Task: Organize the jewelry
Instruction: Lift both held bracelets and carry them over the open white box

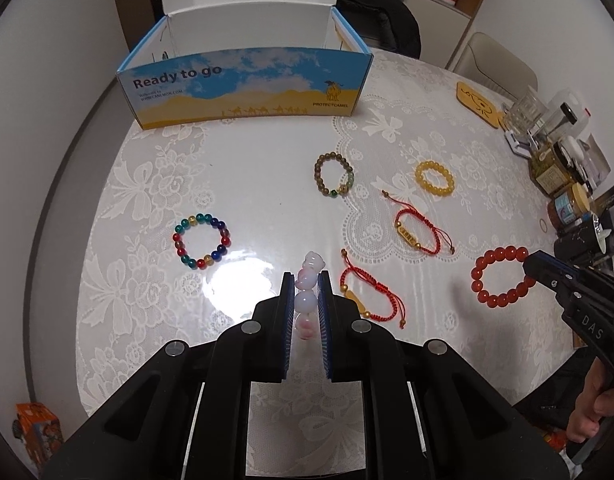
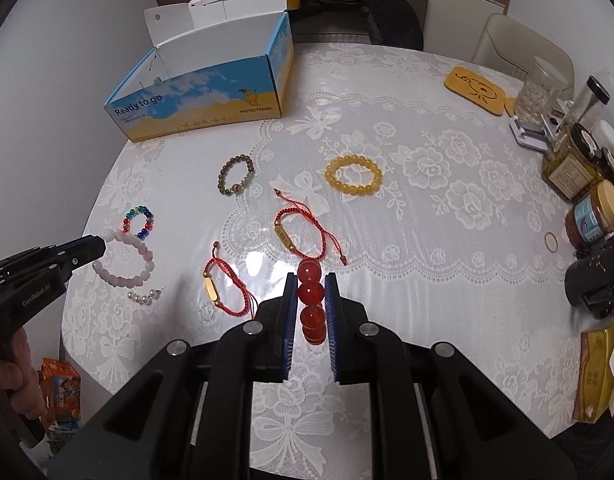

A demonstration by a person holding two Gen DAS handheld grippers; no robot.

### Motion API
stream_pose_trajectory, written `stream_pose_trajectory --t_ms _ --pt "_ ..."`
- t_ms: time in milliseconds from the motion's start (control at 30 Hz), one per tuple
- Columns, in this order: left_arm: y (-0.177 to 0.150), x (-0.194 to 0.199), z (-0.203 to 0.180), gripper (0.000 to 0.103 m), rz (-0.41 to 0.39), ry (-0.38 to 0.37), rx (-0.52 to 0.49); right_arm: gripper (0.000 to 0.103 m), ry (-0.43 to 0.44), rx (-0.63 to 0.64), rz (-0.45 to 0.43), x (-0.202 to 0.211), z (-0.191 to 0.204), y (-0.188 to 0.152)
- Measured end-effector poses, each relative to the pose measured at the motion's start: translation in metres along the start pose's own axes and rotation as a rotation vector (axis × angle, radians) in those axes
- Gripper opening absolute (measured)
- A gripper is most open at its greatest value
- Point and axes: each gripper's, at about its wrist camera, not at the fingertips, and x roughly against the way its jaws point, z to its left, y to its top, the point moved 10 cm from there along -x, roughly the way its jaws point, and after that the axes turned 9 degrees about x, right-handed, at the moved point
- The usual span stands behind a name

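My left gripper (image 1: 306, 280) is shut on a pale pink bead bracelet (image 1: 307, 300); the bracelet also shows in the right wrist view (image 2: 125, 260). My right gripper (image 2: 311, 280) is shut on a red bead bracelet (image 2: 311, 304), seen whole in the left wrist view (image 1: 501, 276). On the lace tablecloth lie a multicolour bead bracelet (image 1: 202, 246), a brown bead bracelet (image 1: 334, 175), a yellow bead bracelet (image 1: 434, 178) and two red cord bracelets (image 1: 421, 232) (image 1: 367, 294). An open printed box (image 1: 247, 80) stands at the back left.
Jars, bottles and a glass (image 2: 579, 168) crowd the table's right edge beside a yellow coaster (image 2: 475, 90). A small pearl piece (image 2: 145, 296) lies near the pink bracelet. A gold ring (image 2: 551, 242) lies at the right. A chair (image 2: 355, 12) stands behind the table.
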Motion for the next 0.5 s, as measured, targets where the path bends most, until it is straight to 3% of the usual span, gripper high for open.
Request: stream_pose_trajectory --t_ms 233,500 --pt "0.032 0.014 0.000 0.011 -0.030 0.008 0.021 0.013 0.026 0.020 -0.030 0.003 0.002 0.038" --pt "0.092 0.024 0.004 0.011 -0.084 -0.006 -0.008 0.013 0.012 0.001 -0.095 0.012 0.006 0.095"
